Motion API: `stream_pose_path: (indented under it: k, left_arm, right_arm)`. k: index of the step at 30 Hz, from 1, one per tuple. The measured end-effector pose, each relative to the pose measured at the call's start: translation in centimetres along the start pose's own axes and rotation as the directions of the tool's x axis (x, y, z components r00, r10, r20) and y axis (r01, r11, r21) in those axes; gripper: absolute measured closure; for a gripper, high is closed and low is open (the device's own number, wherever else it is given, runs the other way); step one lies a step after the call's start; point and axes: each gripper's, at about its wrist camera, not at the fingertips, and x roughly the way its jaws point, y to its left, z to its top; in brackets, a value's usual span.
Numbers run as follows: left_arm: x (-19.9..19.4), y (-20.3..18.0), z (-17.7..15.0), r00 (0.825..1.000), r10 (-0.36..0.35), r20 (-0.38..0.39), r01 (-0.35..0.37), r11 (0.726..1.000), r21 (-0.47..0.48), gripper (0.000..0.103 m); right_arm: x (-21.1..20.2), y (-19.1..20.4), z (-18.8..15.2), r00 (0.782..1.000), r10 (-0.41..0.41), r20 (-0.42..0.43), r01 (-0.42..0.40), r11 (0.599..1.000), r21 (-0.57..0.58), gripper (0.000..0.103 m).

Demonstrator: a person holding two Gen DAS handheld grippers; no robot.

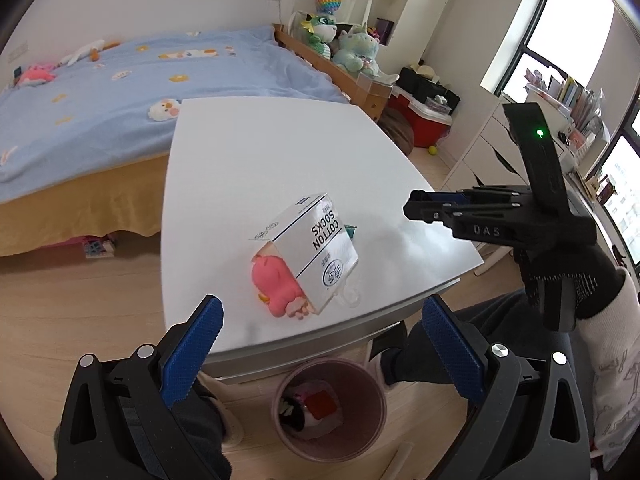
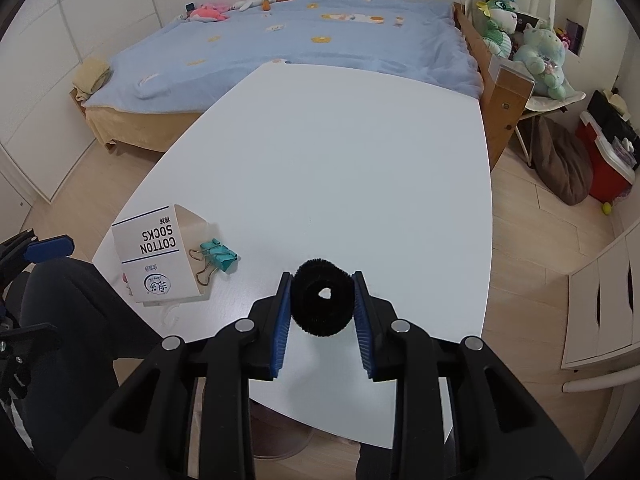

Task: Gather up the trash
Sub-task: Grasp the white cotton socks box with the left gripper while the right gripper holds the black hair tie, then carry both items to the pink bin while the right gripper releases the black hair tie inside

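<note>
Two grippers over a white counter [image 2: 360,140], right gripper [image 2: 322,300] clamped on a black fuzzy ring [image 2: 320,312], left gripper [image 1: 320,344] spread wide and empty, sock box [image 1: 316,252] lay beside a teal binder clip [image 2: 218,256], pink bin [image 1: 330,408] stood below.

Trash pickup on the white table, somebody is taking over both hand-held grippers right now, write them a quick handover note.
Right hand-held gripper: shut on the black fuzzy ring, held above the white table.
Left hand-held gripper: open, holding nothing, pointed at the sock box.
On the table: Cotton Socks box with pink contents, and a teal binder clip beside it.
Pink bin on the floor by the table's near edge already holds some items.
Left: drop the ring in the bin, then deal with the box and possibly the clip.
</note>
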Motion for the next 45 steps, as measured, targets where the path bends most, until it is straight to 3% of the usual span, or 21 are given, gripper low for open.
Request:
stream_pose_path:
  k: [4, 6, 13, 20, 24, 26, 36, 45]
  left_arm:
    - [1.1, 0.2, 0.6, 1.000, -0.026, 0.000, 0.026, 0.999, -0.022, 0.012]
    - [1.6, 0.3, 0.8, 0.999, -0.037, -0.005, 0.037, 0.999, -0.034, 0.023]
    - [3.1, 0.3, 0.9, 0.998, -0.051, -0.026, 0.050, 0.997, -0.051, 0.041]
    - [3.6, 0.2, 1.5, 0.999, -0.036, -0.034, 0.034, 0.999, -0.042, 0.065]
    - [4.1, 0.1, 1.8, 0.999, -0.021, -0.042, 0.020, 0.999, -0.031, 0.090]
    - [4.3, 0.1, 2.0, 0.999, -0.021, -0.045, 0.020, 0.999, -0.026, 0.095]
    - [3.5, -1.1, 3.2, 0.999, -0.040, -0.012, 0.040, 0.999, 0.016, 0.103]
    - [2.7, -2.0, 5.1, 0.999, -0.033, 0.019, 0.032, 0.998, 0.055, 0.103]
  right_arm:
    - [-0.1, -0.1, -0.2, 1.000, 0.001, 0.003, -0.001, 1.000, 0.003, 0.074]
    - [-0.2, -0.2, -0.3, 1.000, 0.002, 0.005, -0.002, 1.000, 0.005, 0.074]
    - [-0.4, -0.4, -0.6, 1.000, 0.002, 0.011, -0.002, 1.000, 0.010, 0.074]
    - [-0.2, -0.5, -0.8, 1.000, 0.006, 0.009, -0.007, 1.000, 0.016, 0.074]
    - [-0.2, -0.5, -0.8, 1.000, 0.008, 0.010, -0.009, 1.000, 0.017, 0.074]
    - [-0.1, -0.5, -0.9, 1.000, 0.009, 0.010, -0.009, 1.000, 0.018, 0.074]
    - [-0.6, -0.6, -0.9, 1.000, 0.011, 0.025, -0.011, 1.000, 0.024, 0.074]
    - [-1.8, -0.4, -1.1, 0.999, 0.019, 0.051, -0.021, 0.999, 0.025, 0.074]
